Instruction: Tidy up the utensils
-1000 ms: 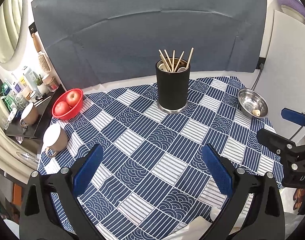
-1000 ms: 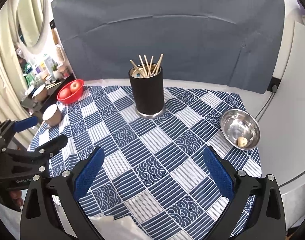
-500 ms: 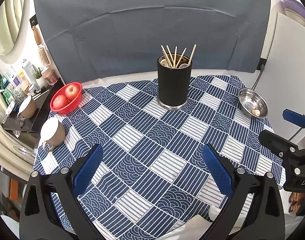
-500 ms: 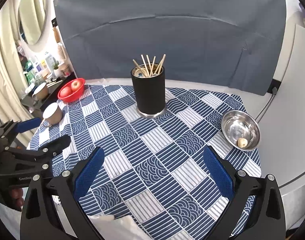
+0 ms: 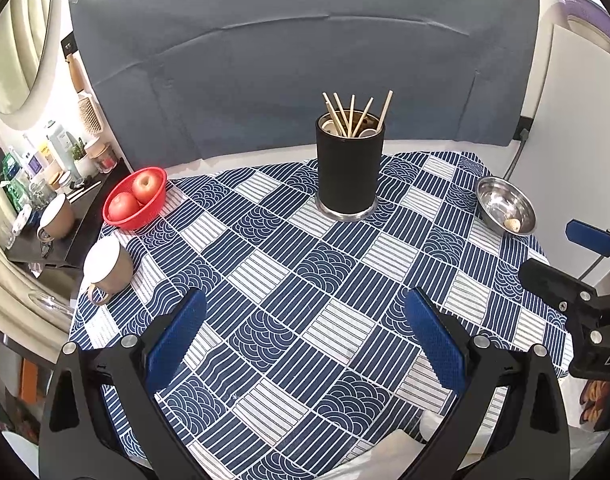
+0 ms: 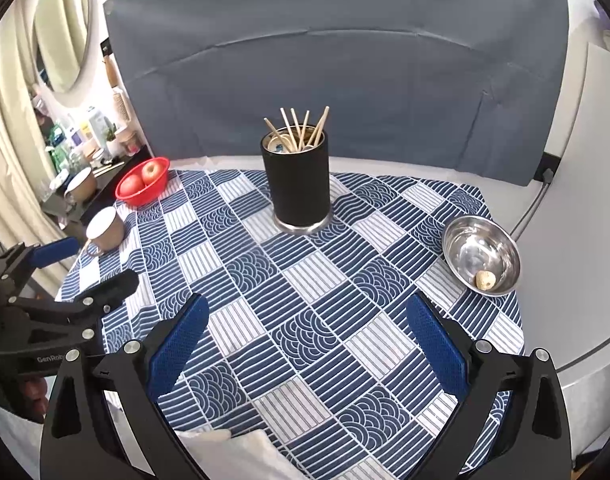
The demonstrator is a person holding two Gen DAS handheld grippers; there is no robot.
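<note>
Black cylindrical holder [image 5: 349,172] stands upright on the blue-and-white patterned cloth [image 5: 305,320], straight ahead of both tools and well apart from them. Wooden sticks [image 5: 355,114], apparently chopsticks, fan out of its open top; long axes near vertical, tips splayed. Spoon-like heads seem to sit inside the rim; too small to confirm.

Left gripper [image 5: 305,344]: jaws spread wide, nothing between the blue pads. Right gripper [image 6: 305,340]: same, wide apart and empty. Both hover over the near part of the cloth, side by side.

Holder lies ahead and slightly right of the left tool, ahead and slightly left of the right tool; neither is clearly nearer.

Open room: bare cloth all the way from the tools to the holder. Steel bowl [image 6: 481,254] ahead-right near the cloth edge, a small pale object inside. Mug [image 5: 107,266] and red basket of apples [image 5: 135,198] ahead-left, also near the edge.

Judgement: no loose utensils visible; task looks essentially complete.
</note>
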